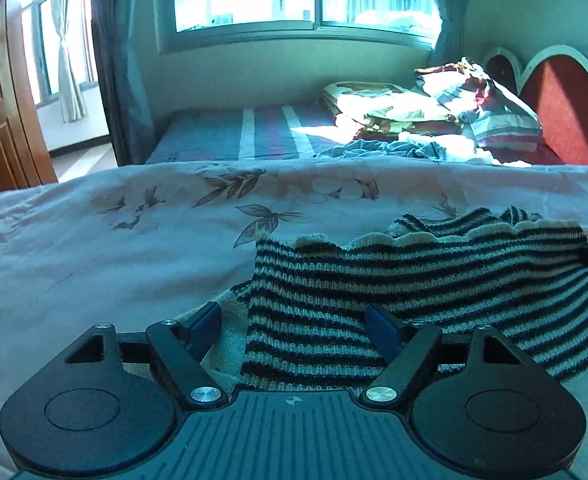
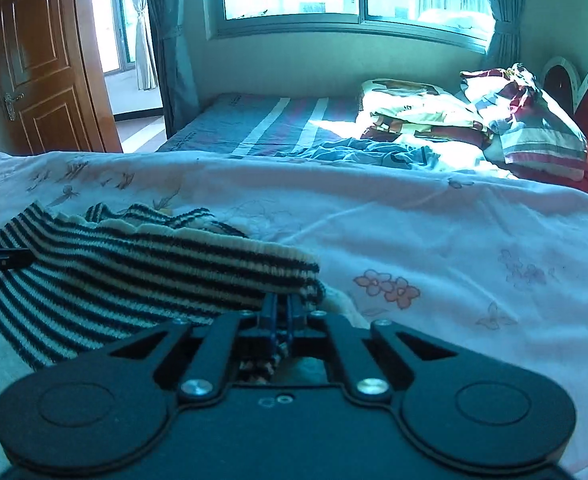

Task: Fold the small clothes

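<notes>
On the floral sheet the striped knit garment lies rumpled and partly doubled over at about five o'clock in the left view, the fold judged barely begun. The right gripper is pinched tight on its corner; the left gripper stands wide, cloth between its fingers ungripped. No writing is legible

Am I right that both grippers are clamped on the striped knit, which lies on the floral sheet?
Not quite. Only the right gripper is clamped on the striped knit, as the right wrist view shows. In the left wrist view the left gripper stands open, the knit's edge between its fingers, not pinched. The knit does lie on the floral sheet.
</notes>
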Action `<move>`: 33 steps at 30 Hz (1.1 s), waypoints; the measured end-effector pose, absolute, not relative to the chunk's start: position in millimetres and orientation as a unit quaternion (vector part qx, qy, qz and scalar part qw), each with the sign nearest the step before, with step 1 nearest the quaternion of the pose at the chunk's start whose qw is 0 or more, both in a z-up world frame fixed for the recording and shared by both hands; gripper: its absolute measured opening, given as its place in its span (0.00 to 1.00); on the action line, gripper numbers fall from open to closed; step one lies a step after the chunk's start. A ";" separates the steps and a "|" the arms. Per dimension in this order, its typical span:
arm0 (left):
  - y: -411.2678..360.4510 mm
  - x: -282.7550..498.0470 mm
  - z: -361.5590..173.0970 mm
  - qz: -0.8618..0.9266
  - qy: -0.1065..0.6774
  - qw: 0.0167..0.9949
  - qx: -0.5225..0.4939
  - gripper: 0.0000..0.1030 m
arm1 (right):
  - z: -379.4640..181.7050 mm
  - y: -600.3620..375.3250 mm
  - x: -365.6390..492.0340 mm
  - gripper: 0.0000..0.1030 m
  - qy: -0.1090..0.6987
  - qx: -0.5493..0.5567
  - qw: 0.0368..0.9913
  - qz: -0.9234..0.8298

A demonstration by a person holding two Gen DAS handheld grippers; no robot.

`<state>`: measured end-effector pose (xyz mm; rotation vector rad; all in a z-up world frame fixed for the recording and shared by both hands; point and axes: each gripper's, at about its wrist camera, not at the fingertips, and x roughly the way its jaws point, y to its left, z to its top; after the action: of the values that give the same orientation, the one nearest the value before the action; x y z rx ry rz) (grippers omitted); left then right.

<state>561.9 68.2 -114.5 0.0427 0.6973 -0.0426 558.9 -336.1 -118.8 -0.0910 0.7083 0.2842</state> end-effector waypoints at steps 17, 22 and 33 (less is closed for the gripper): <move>9.0 500.3 -83.3 -0.106 0.299 0.948 0.035 0.77 | -82.6 -278.4 495.9 0.08 0.304 -0.054 0.923 0.229; -6.1 500.6 -105.4 -0.102 0.333 0.937 0.021 0.77 | -102.0 -248.0 494.6 0.09 0.331 -0.070 0.911 0.236; 42.1 470.9 -113.5 -0.078 0.321 0.943 0.024 0.77 | -112.7 -284.7 474.9 0.16 0.328 -0.092 0.915 0.214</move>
<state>470.9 42.1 -113.5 0.0485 0.6550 -0.1583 474.9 -284.7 -112.7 -0.1895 0.6757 0.4407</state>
